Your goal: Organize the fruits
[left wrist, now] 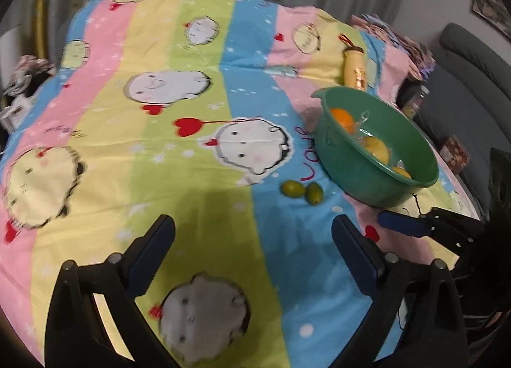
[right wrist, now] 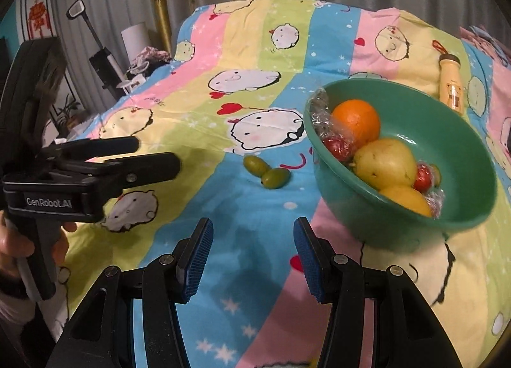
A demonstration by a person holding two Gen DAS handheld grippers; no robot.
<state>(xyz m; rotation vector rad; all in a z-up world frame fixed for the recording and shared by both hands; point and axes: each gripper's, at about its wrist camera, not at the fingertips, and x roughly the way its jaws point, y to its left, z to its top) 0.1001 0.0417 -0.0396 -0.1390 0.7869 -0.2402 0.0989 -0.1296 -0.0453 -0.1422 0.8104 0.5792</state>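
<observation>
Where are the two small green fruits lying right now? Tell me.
The two small green fruits lie side by side on the striped bedsheet, outside the green bowl and just left of it in both wrist views, ahead of both grippers.

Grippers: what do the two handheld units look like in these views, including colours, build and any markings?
Both are black plastic. The right gripper has two linkage arms with silver pivot screws and blue ribbed pads. The left gripper is built the same, with dark blue pads. Seen from the right wrist view, its body carries white "GenRobot.AI" lettering above a black pistol handle. No cables or sleeves can be made out.
</observation>
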